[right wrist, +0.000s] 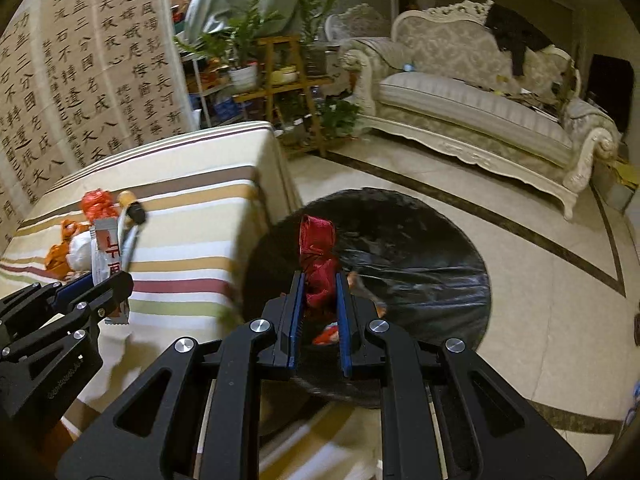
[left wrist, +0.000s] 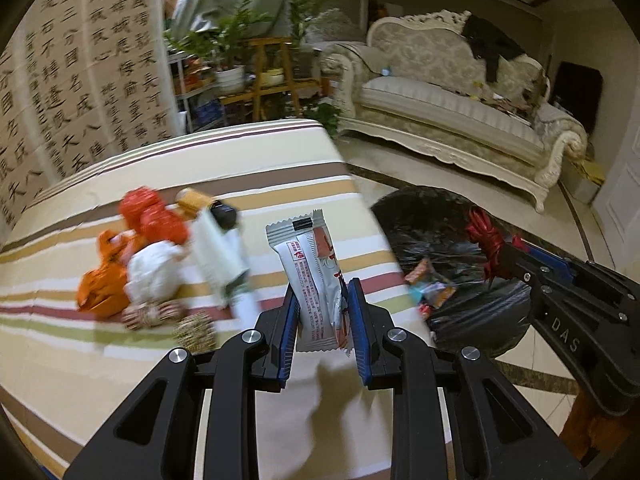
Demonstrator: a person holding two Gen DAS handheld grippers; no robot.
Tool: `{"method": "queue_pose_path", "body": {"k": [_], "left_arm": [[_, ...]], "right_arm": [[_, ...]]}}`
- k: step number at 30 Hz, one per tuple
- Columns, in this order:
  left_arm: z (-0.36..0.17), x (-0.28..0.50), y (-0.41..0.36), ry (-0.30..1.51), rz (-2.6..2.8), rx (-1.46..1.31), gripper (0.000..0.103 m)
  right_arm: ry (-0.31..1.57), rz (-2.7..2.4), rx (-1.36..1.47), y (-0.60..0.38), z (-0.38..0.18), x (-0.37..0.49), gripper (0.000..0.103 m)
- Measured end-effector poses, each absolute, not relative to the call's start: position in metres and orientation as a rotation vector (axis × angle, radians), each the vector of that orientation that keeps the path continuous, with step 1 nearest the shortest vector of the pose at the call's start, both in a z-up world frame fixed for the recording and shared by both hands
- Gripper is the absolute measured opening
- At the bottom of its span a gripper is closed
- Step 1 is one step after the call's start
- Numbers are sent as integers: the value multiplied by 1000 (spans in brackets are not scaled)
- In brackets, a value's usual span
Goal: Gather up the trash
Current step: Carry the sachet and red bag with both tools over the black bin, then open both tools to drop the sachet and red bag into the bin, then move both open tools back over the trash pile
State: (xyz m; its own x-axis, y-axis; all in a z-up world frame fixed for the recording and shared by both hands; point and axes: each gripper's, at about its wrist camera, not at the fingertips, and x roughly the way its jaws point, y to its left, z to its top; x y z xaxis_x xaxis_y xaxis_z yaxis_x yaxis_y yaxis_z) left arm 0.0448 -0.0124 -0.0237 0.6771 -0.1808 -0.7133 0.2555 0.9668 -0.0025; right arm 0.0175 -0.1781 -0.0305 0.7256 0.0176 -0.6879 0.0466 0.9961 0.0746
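Striped cloth: covers the table [left wrist: 240,148] under my left gripper [left wrist: 323,312].
Left jaws: I clamp a silver wrapper [left wrist: 314,280] upright.
Right gripper [right wrist: 318,300]: I pinch a red wrapper [right wrist: 318,256] over the black bag [right wrist: 420,272].
Room: pale sofa [left wrist: 460,112] beyond on tile.

Cream tabletop cloth [left wrist: 280,152] striped brown, tan, maroon and olive. Silver-white snack wrapper [left wrist: 316,280] with red print. Crumpled red wrapper [right wrist: 318,264]. Glossy black trash bag [right wrist: 420,264]. Orange wrappers [left wrist: 102,280]. Black claws with blue pads [left wrist: 289,332].
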Motion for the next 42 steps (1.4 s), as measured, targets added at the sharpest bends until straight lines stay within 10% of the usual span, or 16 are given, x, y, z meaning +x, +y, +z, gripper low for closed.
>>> {"method": "queue_pose_path", "body": {"k": [24, 29, 42], "left_arm": [[-48, 83, -86, 843, -321, 223, 27], [-46, 83, -84, 839, -317, 208, 49], [-35, 82, -67, 827, -299, 150, 60]], "right_arm": [[785, -93, 161, -229, -56, 39, 16], [791, -95, 170, -229, -59, 42, 25], [776, -113, 178, -235, -53, 38, 26]]}}
